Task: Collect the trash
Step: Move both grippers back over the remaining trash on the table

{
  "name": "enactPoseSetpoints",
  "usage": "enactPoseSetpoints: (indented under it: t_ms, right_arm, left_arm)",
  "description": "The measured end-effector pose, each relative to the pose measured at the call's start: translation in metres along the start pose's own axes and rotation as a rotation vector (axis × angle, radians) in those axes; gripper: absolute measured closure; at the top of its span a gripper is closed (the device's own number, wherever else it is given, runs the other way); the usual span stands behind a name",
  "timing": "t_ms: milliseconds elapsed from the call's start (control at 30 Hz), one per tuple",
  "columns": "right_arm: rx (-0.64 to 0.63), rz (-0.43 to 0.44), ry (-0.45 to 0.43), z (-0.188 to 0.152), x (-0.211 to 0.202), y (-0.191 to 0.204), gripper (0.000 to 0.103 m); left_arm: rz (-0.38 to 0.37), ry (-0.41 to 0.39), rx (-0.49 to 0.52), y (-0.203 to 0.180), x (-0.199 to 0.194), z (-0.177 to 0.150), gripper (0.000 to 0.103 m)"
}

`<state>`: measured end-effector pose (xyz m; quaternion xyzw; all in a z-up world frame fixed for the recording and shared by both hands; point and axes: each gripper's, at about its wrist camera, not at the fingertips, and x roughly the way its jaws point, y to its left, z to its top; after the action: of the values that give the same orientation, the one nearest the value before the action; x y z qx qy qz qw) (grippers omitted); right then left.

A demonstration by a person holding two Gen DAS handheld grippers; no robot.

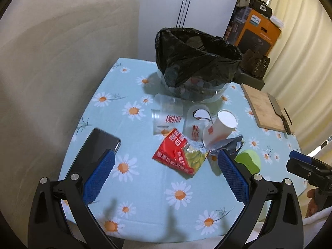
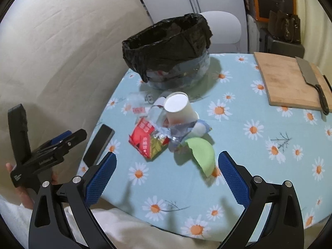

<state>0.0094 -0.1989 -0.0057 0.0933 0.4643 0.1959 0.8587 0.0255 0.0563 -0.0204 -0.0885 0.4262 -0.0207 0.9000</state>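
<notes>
We hold both tongs, left (image 1: 166, 170) and right (image 2: 166, 170), spread and empty above the surface (image 1: 145, 186); the trash pile (image 1: 182, 155) lies before the lined bin (image 1: 195, 62), within easy reach.

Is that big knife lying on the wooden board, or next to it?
Touching. In the right wrist view the cleaver lies flat across the cutting board, with its blade on the wood and its dark handle reaching past the board's near right edge.

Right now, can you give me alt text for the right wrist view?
The open right tool hovers over a daisy tablecloth, facing a trash pile: red wrapper, white paper cup, green cup. Behind stands a black-lined bin; a phone lies left.
</notes>
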Motion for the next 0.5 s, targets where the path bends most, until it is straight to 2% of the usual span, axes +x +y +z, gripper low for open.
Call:
enactPoseSetpoints:
  t_ms: [100,200,233,500]
  right_arm:
    - [-0.005,-0.012,-0.012,-0.003,-0.005,0.002,0.009]
    - [-0.02,0.02,0.012,-0.007,-0.005,0.003,0.009]
    - [-0.021,0.007,0.012,-0.009,-0.005,0.004,0.009]
    - [0.002,-0.004,0.039,-0.016,-0.002,0.0,0.009]
  left_arm:
    - [-0.017,-0.014,-0.01,0.001,-0.005,-0.003,0.006]
    - [-0.039,0.011,0.003,-0.002,-0.003,-0.006,0.006]
    - [-0.041,0.016,0.005,-0.003,-0.002,-0.007,0.006]
    - [-0.022,0.046,0.057,-0.014,0.001,-0.012,0.006]
